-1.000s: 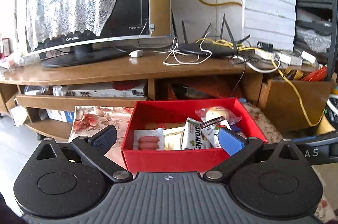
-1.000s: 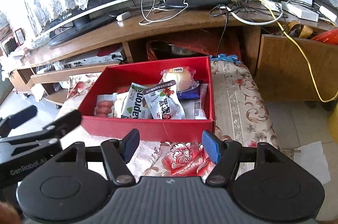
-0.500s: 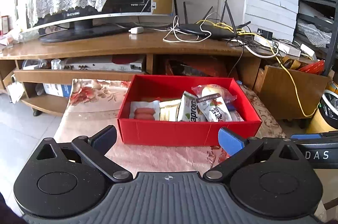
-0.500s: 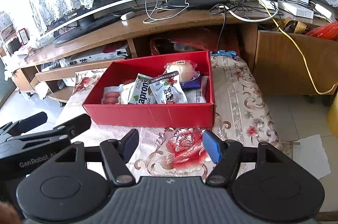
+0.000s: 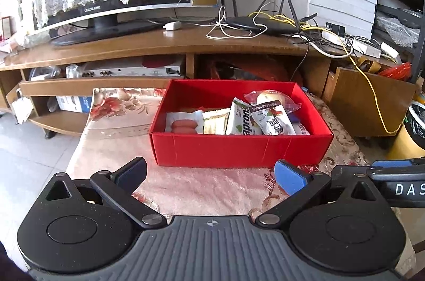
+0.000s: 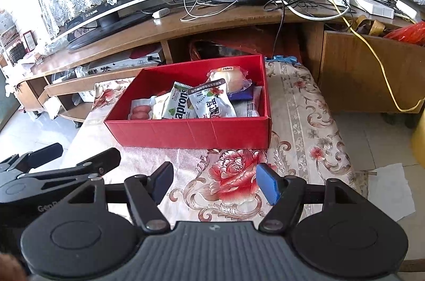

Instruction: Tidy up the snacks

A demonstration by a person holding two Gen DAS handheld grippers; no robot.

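Hovering empty over the floral-covered worktop (image 6: 300,106), the left gripper (image 5: 209,173) and right gripper (image 6: 214,181) hold their fingers spread apart, well short of the red box (image 5: 239,145) where the snack packets (image 6: 209,102) lie gathered, suggesting sorting is complete.

Before you stands a low table (image 5: 186,185) covered with a floral cloth (image 6: 300,106) of red roses on a pale ground. The red box (image 5: 239,148) sits directly on that cloth, toward the far end and nearer the left edge than the right. Right of the box the cloth lies bare, and nearer to you it shows a large rose.
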